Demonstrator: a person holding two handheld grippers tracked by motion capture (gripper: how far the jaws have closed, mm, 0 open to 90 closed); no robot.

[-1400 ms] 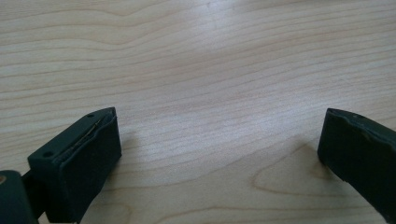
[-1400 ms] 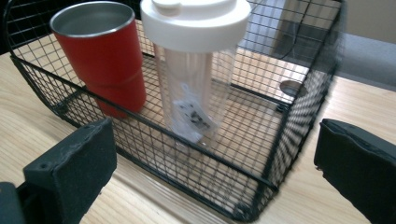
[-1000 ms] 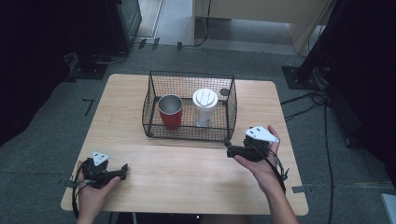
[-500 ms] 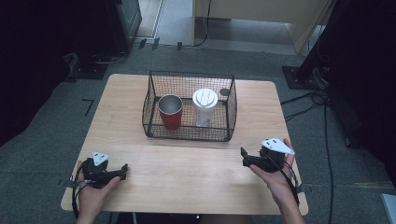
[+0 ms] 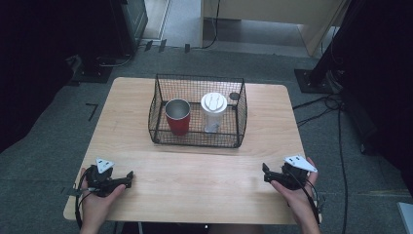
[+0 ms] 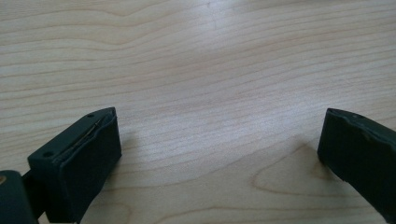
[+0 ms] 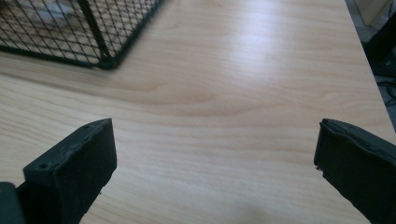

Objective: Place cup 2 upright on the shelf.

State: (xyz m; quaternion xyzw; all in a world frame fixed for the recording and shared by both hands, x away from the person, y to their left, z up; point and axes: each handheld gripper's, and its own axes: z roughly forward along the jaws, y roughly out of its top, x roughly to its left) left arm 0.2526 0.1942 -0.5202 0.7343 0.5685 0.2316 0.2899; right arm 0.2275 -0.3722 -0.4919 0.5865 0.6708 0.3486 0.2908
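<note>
A grey carpeted floor (image 5: 58,122) with dark equipment stands and trailing cables surrounds a light wooden table (image 5: 126,112) with rounded corners. At the far middle of the table stands a black wire mesh basket (image 5: 241,105), open at the top. Inside it, at the left, a red cup with a silvery metal rim (image 5: 178,116) stands upright; just beside it at the right stands a white paper cup closed with a white lid (image 5: 214,112), also upright. The two cups are close together, but whether they touch cannot be told.

The left gripper (image 5: 127,177) lies low over the near left corner of the table, held in the person's left hand (image 5: 100,197), well apart from the basket. In the left gripper view its two black jaws stand wide apart with bare wood between them, holding nothing.

The right gripper (image 5: 265,173) sits over the near right part of the table in the person's right hand (image 5: 297,195), also well apart from the basket. In the right gripper view its jaws are spread wide and hold nothing, and the basket's near corner (image 7: 105,60) shows at the upper left.
</note>
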